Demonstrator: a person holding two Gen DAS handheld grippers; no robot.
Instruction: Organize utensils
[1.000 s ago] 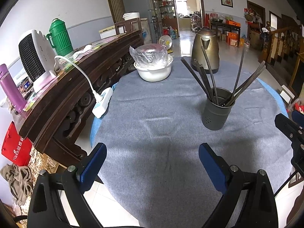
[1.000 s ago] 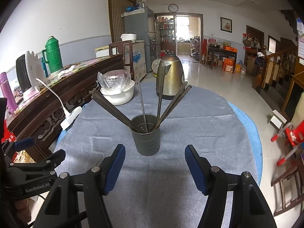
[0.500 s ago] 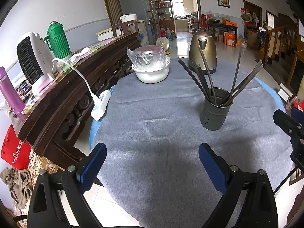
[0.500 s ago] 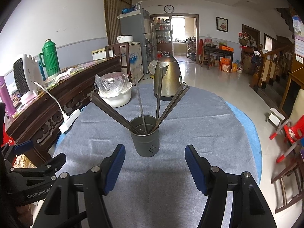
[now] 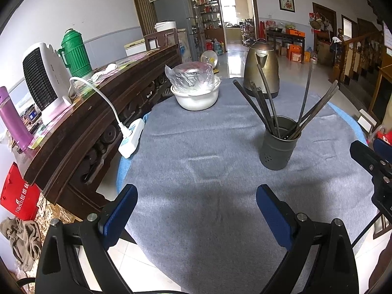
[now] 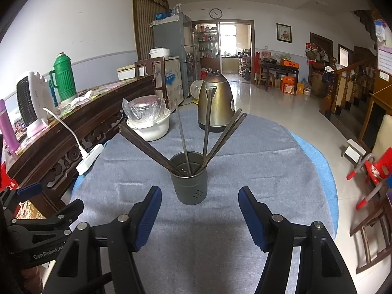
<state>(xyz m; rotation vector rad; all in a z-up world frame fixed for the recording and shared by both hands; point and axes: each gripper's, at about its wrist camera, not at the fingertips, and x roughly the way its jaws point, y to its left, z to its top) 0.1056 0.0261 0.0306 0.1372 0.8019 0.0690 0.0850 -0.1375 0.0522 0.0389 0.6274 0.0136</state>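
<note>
A dark grey perforated holder [image 6: 190, 181] stands on the grey tablecloth [image 6: 245, 161] with several dark chopsticks [image 6: 208, 120] fanned out of it. It also shows in the left wrist view [image 5: 278, 144], right of centre. My right gripper [image 6: 199, 216] is open and empty, just short of the holder. My left gripper [image 5: 196, 210] is open and empty over the near part of the cloth, left of the holder. The right gripper's tip [image 5: 367, 159] shows at the left view's right edge.
A brass kettle [image 6: 215, 103] and a white bowl with a plastic-wrapped dish [image 6: 149, 122] stand at the table's far side. A white power strip [image 5: 131, 140] hangs at the left edge. A wooden sideboard [image 5: 85, 112] with a heater and green flask runs along the left.
Both grippers have drawn back and risen slightly, so the holder looks a little farther off. Jaws stay open; nothing was picked up.
</note>
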